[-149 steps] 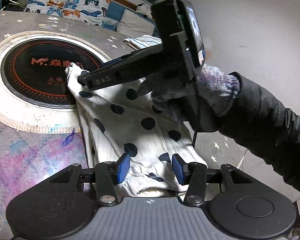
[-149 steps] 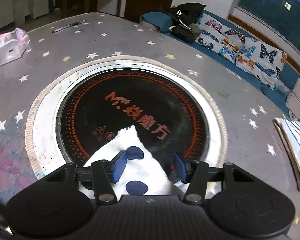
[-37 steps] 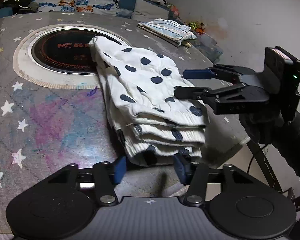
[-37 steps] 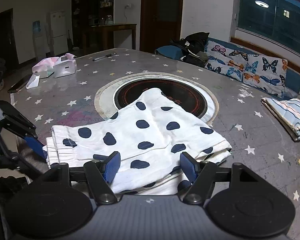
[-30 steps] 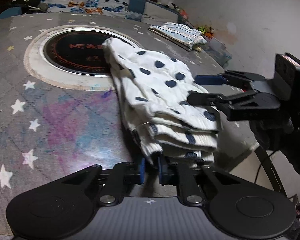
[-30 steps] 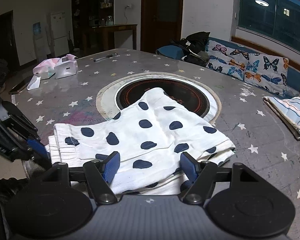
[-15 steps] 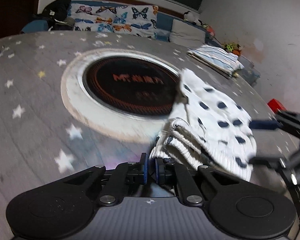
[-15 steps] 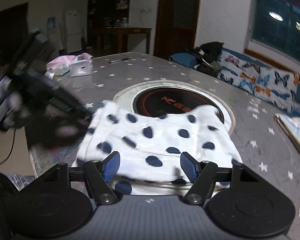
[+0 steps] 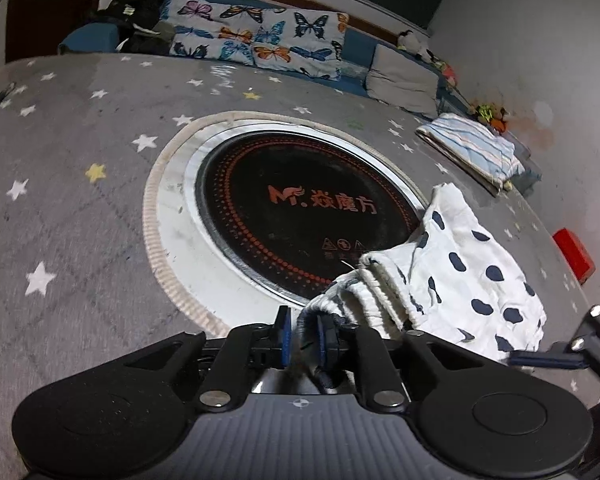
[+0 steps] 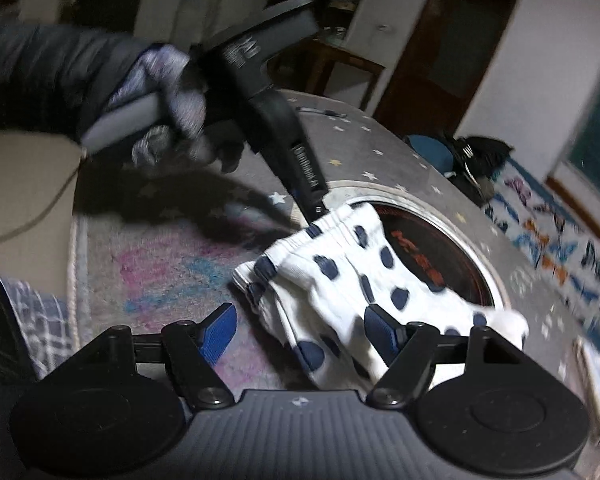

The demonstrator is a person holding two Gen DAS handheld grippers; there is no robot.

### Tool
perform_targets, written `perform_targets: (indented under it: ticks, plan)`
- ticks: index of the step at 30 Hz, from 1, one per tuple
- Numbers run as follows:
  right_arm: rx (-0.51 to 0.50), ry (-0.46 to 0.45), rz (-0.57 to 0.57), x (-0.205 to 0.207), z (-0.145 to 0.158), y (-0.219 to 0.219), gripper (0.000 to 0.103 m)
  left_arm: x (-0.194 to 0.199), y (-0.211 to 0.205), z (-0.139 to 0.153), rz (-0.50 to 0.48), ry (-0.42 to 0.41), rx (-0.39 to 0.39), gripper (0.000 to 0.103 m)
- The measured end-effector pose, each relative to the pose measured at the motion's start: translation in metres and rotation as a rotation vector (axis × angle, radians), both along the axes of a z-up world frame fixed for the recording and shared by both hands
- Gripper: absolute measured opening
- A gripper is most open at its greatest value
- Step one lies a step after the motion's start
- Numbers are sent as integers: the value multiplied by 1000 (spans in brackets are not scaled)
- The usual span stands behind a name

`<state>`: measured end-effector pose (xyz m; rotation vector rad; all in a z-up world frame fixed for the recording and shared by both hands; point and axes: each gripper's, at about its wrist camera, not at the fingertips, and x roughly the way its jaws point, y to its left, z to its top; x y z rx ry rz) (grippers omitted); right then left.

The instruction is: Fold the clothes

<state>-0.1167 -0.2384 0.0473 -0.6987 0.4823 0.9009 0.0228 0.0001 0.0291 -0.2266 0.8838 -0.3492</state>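
The white garment with dark blue dots (image 9: pixel 472 276) lies partly folded beside the black cooker disc (image 9: pixel 300 216). My left gripper (image 9: pixel 303 338) is shut on its ribbed waistband, which bunches between the blue pads. In the right wrist view the garment (image 10: pixel 340 272) hangs lifted by that waistband from the left gripper (image 10: pixel 318 210), held by a gloved hand (image 10: pixel 172 112). My right gripper (image 10: pixel 300 328) is open just in front of the cloth, with its right pad against the fabric and nothing pinched. One of its blue fingers (image 9: pixel 540 358) shows at the left wrist view's right edge.
The round table wears a grey star-print cover (image 9: pixel 80 200). A folded striped cloth (image 9: pixel 472 148) lies at its far right edge, and a red object (image 9: pixel 572 256) sits past the rim. Butterfly cushions (image 9: pixel 260 44) line a bench behind. A checked cloth (image 10: pixel 40 328) is low on the left.
My left gripper closed on the waistband end and has carried it up and over toward the cooker disc. The right gripper stayed open and swung round to face the lifted cloth.
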Motion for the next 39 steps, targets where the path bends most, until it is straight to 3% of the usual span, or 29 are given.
perform_targets:
  ticks: [4, 9, 11, 17, 27, 31, 39]
  plan:
    - [-88, -75, 45, -5, -11, 20, 67, -10, 12, 4, 42, 3, -21, 34]
    - [-218, -217, 75, -12, -28, 36, 58, -28, 22, 3, 87, 44, -113, 48]
    - [-232, -229, 90, -15, -32, 39, 52, -34, 24, 1, 98, 71, -162, 55]
    - [-154, -169, 36, -8, -25, 32, 32, -49, 20, -5, 151, 141, -317, 63]
    - [-10, -59, -46, 10, 0, 10, 23, -62, 22, -15, 256, 153, -546, 69]
    - [29, -40, -70, 16, 5, 6, 20, -67, 26, -20, 296, 149, -651, 89]
    - [38, -35, -68, 15, 6, 5, 20, -47, 5, -27, 286, 175, -629, 87]
